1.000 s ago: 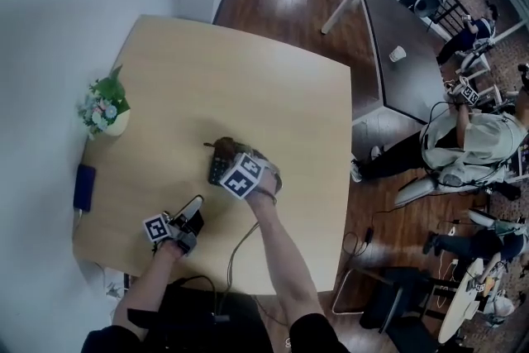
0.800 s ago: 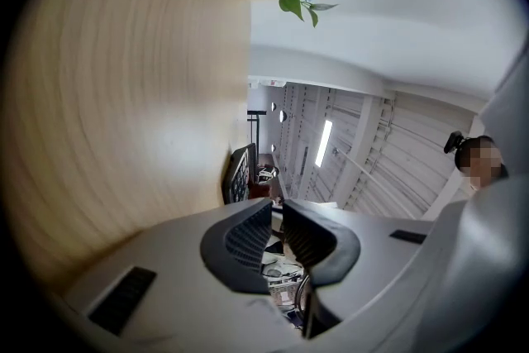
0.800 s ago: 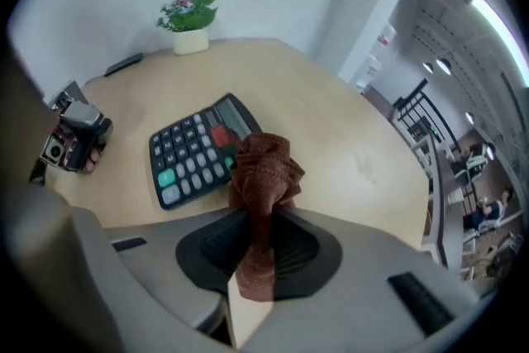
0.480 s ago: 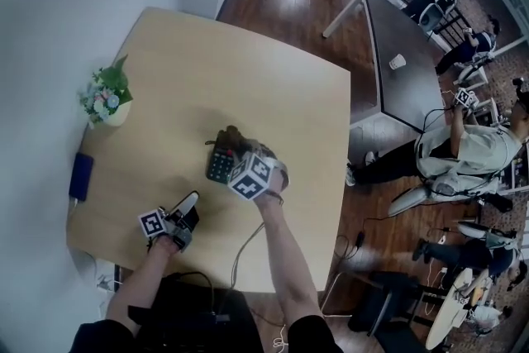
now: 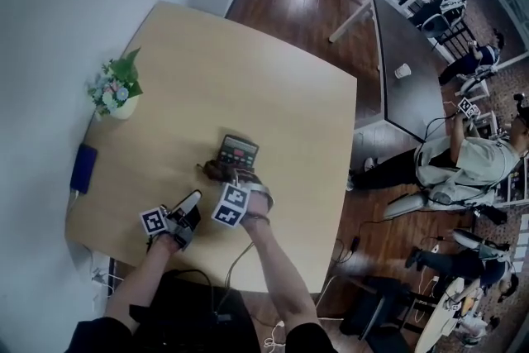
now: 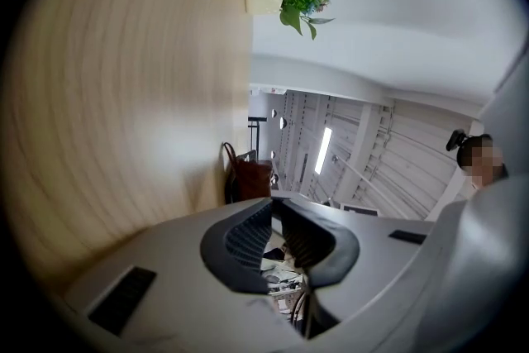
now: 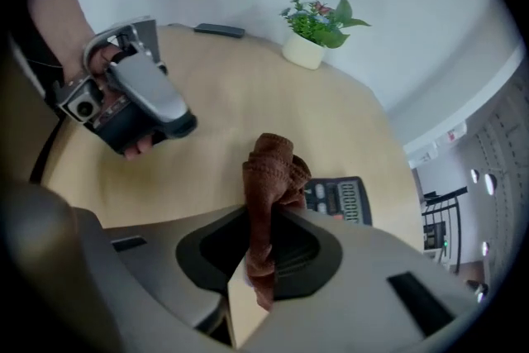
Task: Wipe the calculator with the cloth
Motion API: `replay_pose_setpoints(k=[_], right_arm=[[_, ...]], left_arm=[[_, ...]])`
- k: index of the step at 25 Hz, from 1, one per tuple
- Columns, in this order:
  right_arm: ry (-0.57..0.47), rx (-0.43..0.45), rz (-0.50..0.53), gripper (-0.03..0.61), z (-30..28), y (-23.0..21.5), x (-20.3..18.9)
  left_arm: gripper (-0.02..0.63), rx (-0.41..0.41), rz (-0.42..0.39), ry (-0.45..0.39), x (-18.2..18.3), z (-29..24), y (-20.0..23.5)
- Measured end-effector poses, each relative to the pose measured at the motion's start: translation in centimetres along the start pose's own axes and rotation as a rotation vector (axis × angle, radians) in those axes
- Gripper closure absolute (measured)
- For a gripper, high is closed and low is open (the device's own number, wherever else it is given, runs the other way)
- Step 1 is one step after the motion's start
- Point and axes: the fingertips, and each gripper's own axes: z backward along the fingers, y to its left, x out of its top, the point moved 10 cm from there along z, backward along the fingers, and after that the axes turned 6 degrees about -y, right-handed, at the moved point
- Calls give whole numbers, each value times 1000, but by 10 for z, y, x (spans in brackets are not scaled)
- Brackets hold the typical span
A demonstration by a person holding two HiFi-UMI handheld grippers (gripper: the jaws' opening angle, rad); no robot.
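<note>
The calculator point(image 5: 238, 150) is a dark, flat rectangle with a pale display strip at one end and rows of small keys, a few of them coloured. It lies face up and uncovered near the middle of the light wooden desk point(image 5: 190, 87). The cloth point(image 7: 269, 169) is reddish brown and ribbed, bunched into a crumpled wad. It is clamped between the jaws of the right gripper point(image 7: 266, 215), its free end sticking out past the tips. That end is just beside the calculator's near edge; whether they touch cannot be told.
</note>
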Motion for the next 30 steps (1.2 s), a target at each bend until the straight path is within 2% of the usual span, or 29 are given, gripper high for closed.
replay_pose_setpoints(k=[2,4,6,8,10,11,14,19,22,25,27,30], right_arm=[[-14,81,-17,514,5,15,-1],[-38,89,-59,514,13,10,-5],[-67,2,-121,514,23,-20,-7],[-81,-129,-167,514,29,-59,-7],[-57,-224,-164,514,24,-90,-7],[-36,-238,-147,514,17,-98,-7],[17,-174,-86,514,-6,-91,-4],[47,-107,16,514,-4,-33,9],[69,-3,70,514,-3,16,12],[61,119,57,514,6,47,7],[38,89,6,514,15,34,2],[9,-90,-87,514,26,-24,-5]], left_arm=[[569,1,10,-3,0,0,1],[569,-5,10,-1,0,0,0],[569,-6,7,0,0,1,0],[569,-8,5,-2,0,1,-1],[572,-12,0,0,-1,0,-1],[571,-14,-2,1,0,-1,-1],[571,-14,9,-1,-2,-2,-2],[572,-2,19,-2,0,1,-1],[572,-3,23,-6,1,2,1],[572,-10,20,-4,1,0,0],[572,-9,22,-5,1,1,-1],[572,-9,16,-5,1,1,-1]])
